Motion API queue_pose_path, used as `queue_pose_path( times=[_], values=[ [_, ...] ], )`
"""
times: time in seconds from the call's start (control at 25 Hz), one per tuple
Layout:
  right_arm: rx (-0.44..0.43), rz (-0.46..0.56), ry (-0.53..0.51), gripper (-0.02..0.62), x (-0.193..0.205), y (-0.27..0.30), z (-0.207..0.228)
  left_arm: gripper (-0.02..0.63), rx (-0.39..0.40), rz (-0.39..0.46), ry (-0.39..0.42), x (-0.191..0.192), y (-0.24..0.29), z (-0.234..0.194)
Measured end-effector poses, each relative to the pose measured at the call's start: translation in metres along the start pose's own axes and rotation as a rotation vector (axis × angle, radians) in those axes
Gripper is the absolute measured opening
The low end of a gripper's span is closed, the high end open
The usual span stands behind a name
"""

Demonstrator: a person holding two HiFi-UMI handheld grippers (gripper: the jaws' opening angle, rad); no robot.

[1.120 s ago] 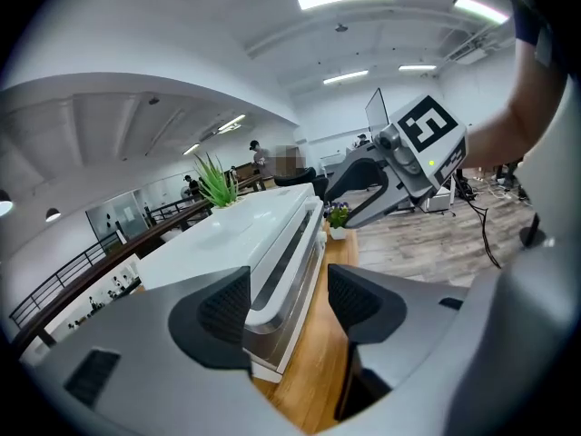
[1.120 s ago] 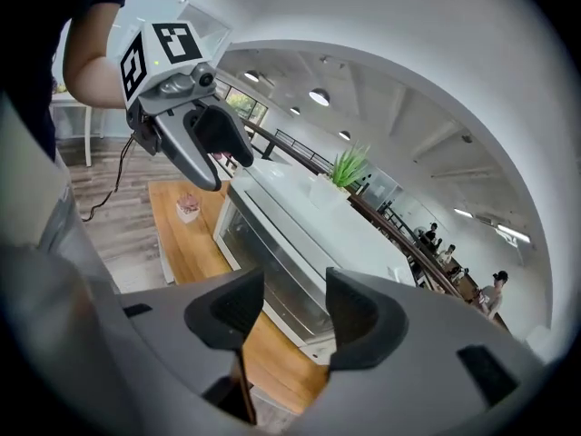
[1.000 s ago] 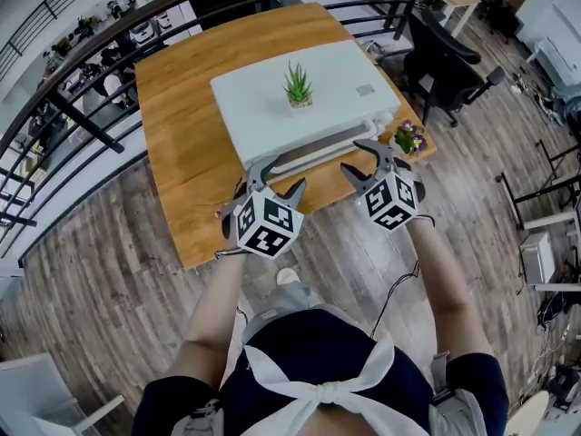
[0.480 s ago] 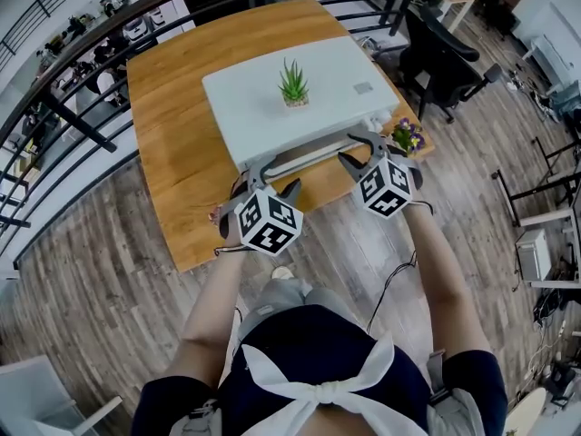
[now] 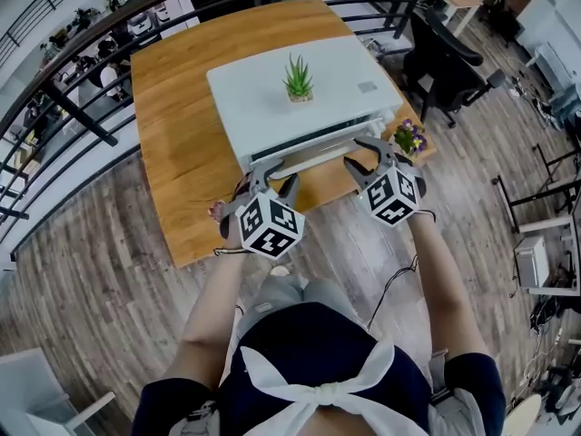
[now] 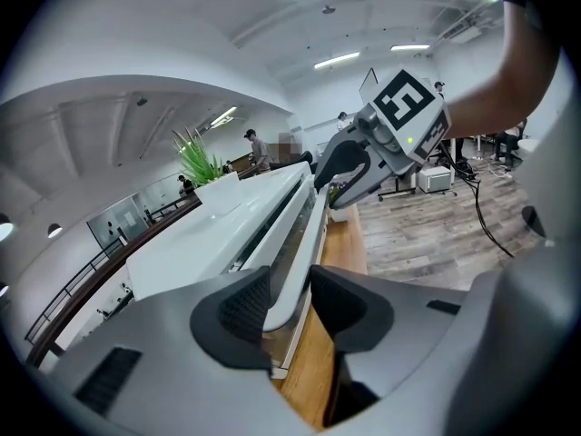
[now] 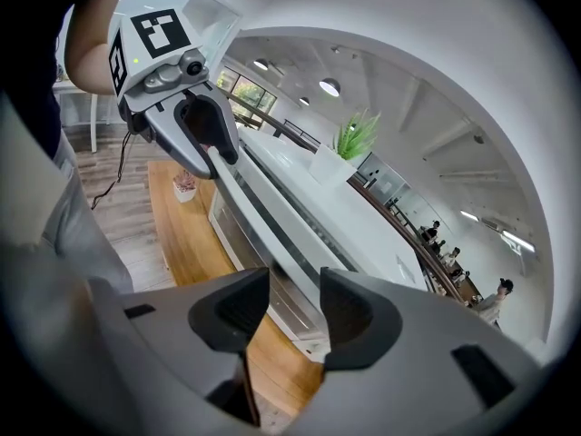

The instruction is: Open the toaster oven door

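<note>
A white toaster oven (image 5: 318, 98) lies on a wooden table (image 5: 177, 116), with a small green plant (image 5: 297, 82) on top. Its long white door handle (image 5: 313, 157) runs along the near edge, and a dark slit shows above the door. My left gripper (image 5: 272, 176) is closing on the handle's left end; in the left gripper view (image 6: 290, 302) the bar (image 6: 300, 234) fills the gap between the pads. My right gripper (image 5: 368, 158) holds the right end, the handle (image 7: 263, 216) passing between its pads (image 7: 295, 312).
A pot of purple flowers (image 5: 409, 138) stands at the table's right corner by my right gripper. A small pink pot (image 5: 216, 210) sits at the near edge by the left one. A black railing (image 5: 82, 107) and an office chair (image 5: 445, 53) stand beyond.
Both grippers have closed in around the door handle. A dark gap has appeared between the oven's top and the door.
</note>
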State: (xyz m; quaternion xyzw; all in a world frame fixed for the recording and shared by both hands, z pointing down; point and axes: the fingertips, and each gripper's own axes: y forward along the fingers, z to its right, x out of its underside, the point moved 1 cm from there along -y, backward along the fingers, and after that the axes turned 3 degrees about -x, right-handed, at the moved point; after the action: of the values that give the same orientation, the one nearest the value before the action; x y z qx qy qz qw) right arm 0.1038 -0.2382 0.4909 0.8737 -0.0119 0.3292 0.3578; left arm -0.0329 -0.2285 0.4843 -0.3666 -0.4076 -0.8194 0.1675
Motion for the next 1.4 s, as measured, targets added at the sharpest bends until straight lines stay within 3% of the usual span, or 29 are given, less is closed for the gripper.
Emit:
queue_pose_path(
  times=[0.32, 0.56, 0.76, 0.96, 1.24, 1.4],
  values=[
    [-0.005, 0.016, 0.02, 0.19, 0.007, -0.009, -0.011, 0.146, 0.008, 0.019, 0.008, 0.002, -0.007, 0.013],
    [-0.061, 0.015, 0.065, 0.182, 0.011, -0.019, -0.018, 0.141, 0.007, 0.041, 0.0, 0.004, -0.012, 0.025],
    [-0.067, 0.079, 0.091, 0.173, -0.002, -0.036, -0.005, 0.129, 0.025, 0.044, -0.004, 0.005, -0.015, 0.039],
    [-0.097, 0.047, -0.021, 0.172, -0.009, -0.029, 0.008, 0.123, 0.03, 0.026, 0.008, 0.01, -0.017, 0.054],
    [-0.285, -0.039, -0.118, 0.168, 0.002, -0.015, -0.011, 0.121, 0.033, 0.006, 0.007, 0.013, -0.019, 0.067],
    [-0.303, -0.056, -0.186, 0.109, 0.006, -0.009, -0.015, 0.121, 0.017, 0.006, 0.009, 0.014, -0.019, 0.066]
  ],
)
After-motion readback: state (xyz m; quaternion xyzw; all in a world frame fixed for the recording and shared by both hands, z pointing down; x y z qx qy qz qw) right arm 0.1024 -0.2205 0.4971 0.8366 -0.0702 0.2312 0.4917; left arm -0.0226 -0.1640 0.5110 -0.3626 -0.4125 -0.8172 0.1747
